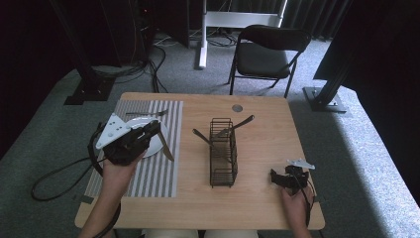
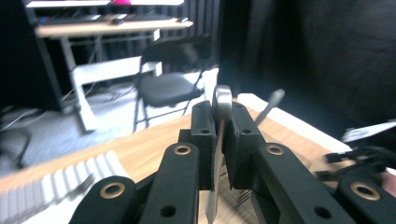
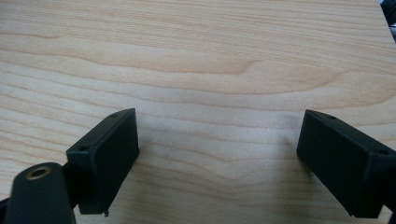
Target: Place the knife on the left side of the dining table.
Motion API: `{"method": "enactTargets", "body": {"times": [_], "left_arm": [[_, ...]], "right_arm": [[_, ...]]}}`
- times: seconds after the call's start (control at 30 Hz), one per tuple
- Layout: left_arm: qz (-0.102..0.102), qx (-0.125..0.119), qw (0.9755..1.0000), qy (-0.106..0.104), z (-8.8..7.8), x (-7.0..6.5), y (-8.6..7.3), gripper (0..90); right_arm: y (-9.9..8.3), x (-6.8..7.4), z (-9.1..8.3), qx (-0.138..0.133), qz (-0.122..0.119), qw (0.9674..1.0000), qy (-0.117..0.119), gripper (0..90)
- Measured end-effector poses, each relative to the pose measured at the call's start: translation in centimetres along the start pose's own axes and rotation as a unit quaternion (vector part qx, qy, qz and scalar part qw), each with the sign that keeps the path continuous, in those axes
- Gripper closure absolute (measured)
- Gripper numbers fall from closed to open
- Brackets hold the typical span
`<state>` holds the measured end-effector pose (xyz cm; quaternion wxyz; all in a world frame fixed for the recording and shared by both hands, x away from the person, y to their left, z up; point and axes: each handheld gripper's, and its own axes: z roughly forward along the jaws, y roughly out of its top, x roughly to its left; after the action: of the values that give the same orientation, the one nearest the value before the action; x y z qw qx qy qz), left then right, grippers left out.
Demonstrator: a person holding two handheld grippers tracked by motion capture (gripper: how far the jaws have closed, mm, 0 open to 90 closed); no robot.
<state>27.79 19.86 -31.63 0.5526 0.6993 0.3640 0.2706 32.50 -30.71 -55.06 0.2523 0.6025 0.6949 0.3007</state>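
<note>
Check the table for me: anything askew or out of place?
Nothing spilled or damaged. In the wire rack, two utensils lean out at angles. The left gripper holds a knife above the plate.

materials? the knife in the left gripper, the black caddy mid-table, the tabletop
Silver table knife in the left gripper: looks like polished metal, bright sheen. Black open-grid cutlery caddy: thin wire, probably coated metal, matte. Pale tabletop: wood or wood-look laminate, visible grain; which one is unclear.

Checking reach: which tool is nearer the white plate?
Left. The left tool, gripping a metal knife, is over the round white plate; the right tool is across the table.
</note>
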Motion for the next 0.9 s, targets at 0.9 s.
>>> {"method": "enactTargets", "body": {"times": [0.9], "left_arm": [[-0.114, 0.014, 0.9918, 0.055, 2.7, 4.3, -8.8, 83.2]], "right_arm": [[0.0, 0.0, 0.0, 0.000, 0.002, 1.0000, -0.001, 11.9]]}}
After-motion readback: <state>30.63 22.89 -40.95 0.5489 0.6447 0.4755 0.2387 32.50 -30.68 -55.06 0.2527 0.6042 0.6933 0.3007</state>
